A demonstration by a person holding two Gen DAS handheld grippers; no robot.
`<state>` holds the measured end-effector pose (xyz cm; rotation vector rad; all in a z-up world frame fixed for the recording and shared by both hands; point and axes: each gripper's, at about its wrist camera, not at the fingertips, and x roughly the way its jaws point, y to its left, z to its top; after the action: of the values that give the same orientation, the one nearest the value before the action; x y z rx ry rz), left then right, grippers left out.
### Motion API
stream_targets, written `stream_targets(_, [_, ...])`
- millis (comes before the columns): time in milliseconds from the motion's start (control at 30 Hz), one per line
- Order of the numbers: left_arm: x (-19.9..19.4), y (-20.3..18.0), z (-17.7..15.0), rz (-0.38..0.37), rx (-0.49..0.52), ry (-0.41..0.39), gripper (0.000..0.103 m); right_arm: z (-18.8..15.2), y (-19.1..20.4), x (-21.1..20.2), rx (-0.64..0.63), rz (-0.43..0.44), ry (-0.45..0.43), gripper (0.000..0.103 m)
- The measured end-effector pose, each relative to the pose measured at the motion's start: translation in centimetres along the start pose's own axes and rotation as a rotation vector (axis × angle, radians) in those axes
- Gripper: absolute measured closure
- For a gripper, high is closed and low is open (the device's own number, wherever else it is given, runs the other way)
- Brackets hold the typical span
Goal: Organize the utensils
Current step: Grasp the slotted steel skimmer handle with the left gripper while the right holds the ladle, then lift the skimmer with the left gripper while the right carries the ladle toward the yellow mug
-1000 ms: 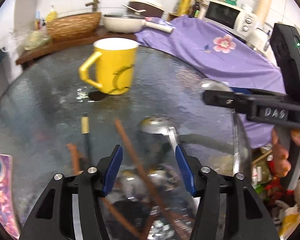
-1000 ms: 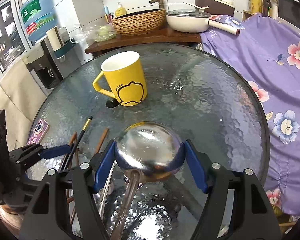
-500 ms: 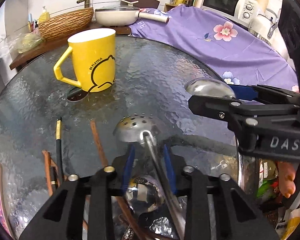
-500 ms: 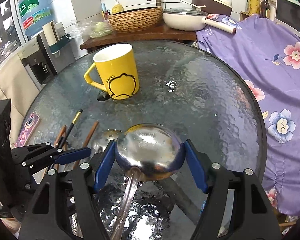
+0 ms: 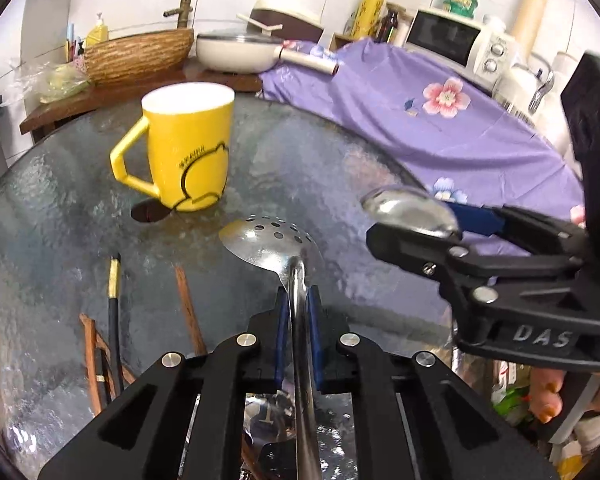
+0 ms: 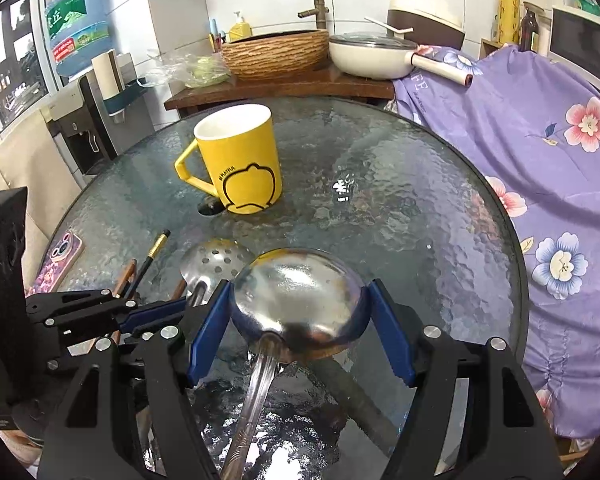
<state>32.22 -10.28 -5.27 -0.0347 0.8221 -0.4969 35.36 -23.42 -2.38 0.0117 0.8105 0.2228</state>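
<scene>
Lettering near the yellow mug (image 6: 242, 164)

Right of the yellow mug, the right gripper (image 5: 414, 222) body reads "DAS"; the mug's own small print is too blurred to read.

Slotted spoon (image 5: 272, 240) handle cut off below, chopsticks (image 5: 112, 320) partly hidden, mug lettering (image 6: 228, 172) unreadable

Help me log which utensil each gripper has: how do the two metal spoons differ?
The slotted spoon has a flat bowl with holes; the ladle has a deep, solid one. The left gripper pinches the slotted spoon by its thin handle; the right gripper clamps the ladle across its bowl, jaws wide. Both are shiny metal, held over the glass table.
</scene>
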Motion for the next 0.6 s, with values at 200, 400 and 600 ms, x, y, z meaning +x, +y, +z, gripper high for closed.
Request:
stream_targets(200, [-2.7, -0.2, 1.3, -0.011, -0.020, -0.092, 0.094, 1.1, -0.1, -2.0, -0.002, -0.002, -0.052, 0.034])
stream_targets(400, [-5.0, -0.3, 2.5, -0.006, -0.020, -0.169, 0.094, 2.2, 0.6, -3.8, -0.019, 0.011, -0.100, 0.034])
stream_targets(600, [-6.8, 0.1, 3.4, 0.009, -0.017, -0.223, 0.095, 3.3, 1.4, -4.9, -0.037, 0.017, -0.140, 0.034])
